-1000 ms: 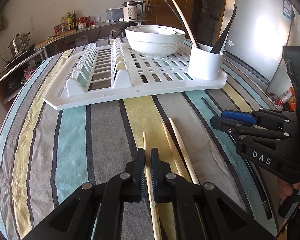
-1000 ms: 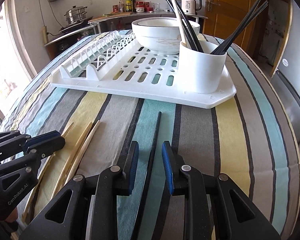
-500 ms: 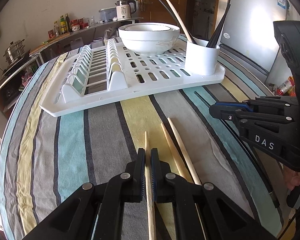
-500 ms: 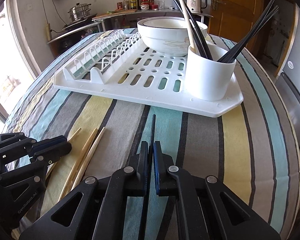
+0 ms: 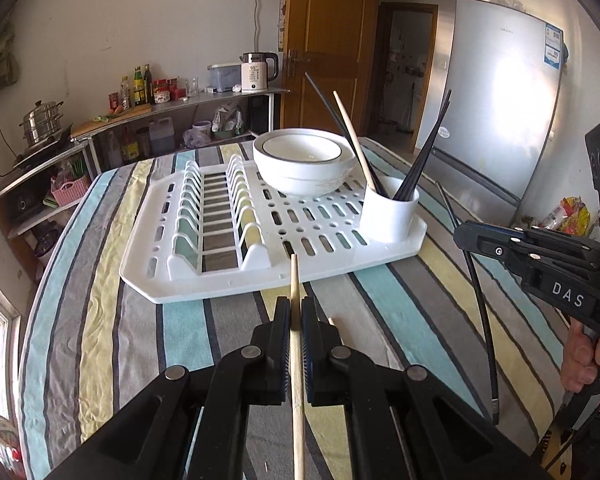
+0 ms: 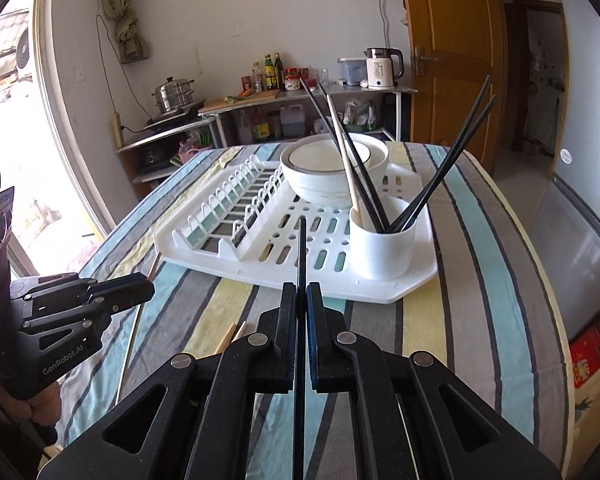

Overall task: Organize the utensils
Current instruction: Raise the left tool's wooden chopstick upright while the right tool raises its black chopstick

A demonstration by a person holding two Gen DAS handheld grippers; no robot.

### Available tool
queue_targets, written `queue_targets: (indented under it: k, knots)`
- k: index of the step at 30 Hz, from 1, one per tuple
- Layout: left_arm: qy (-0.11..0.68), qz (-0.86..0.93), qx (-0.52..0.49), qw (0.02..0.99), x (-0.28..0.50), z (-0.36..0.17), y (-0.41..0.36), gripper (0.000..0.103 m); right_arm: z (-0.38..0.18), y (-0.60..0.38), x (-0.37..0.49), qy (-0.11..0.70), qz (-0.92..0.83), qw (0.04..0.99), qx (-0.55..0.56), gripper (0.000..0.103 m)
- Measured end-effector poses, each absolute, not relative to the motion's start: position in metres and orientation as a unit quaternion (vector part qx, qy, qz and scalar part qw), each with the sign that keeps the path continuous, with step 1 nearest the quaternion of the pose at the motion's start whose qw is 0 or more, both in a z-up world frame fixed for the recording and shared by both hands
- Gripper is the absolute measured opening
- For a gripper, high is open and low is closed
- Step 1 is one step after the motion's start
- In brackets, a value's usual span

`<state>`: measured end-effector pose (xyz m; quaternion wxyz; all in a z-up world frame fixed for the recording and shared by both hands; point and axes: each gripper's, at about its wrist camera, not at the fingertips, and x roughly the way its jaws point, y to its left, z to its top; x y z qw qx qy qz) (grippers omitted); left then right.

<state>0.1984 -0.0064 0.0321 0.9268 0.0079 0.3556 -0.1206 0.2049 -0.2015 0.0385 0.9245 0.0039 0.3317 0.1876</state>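
Note:
My left gripper (image 5: pixel 295 312) is shut on a wooden chopstick (image 5: pixel 294 280) and holds it above the striped table, tip toward the white drying rack (image 5: pixel 204 288). My right gripper (image 6: pixel 301 298) is shut on a black chopstick (image 6: pixel 301 248), also lifted, tip over the rack's front. The white utensil cup (image 6: pixel 382 248) stands on the rack's right corner and holds several black chopsticks and one wooden one. It also shows in the left wrist view (image 5: pixel 388 216). Two wooden chopsticks (image 6: pixel 230 332) lie on the cloth below, partly hidden by my right gripper.
Stacked white bowls (image 5: pixel 304 164) sit at the back of the rack. The rack's slotted plate holder (image 5: pixel 216 216) is on its left. The table edge (image 6: pixel 540 264) curves off to the right, with a fridge (image 5: pixel 500 112) beyond it.
Both grippers have risen from the cloth, each lifting its chopstick off the table. The right gripper closed on the black chopstick a second ago.

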Motion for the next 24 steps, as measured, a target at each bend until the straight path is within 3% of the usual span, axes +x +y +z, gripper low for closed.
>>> queue_targets:
  k: [11, 24]
  knots:
    - [0.297, -0.130, -0.010, 0.946, 0.171, 0.085, 0.005, 0.005, 0.092, -0.222, 0.166, 0.256, 0.184, 0.949, 0.022, 0.005]
    - [0.292, -0.138, -0.018, 0.946, 0.156, 0.090, 0.009, 0.005, 0.096, -0.224, 0.150, 0.244, 0.184, 0.952, 0.025, 0.005]
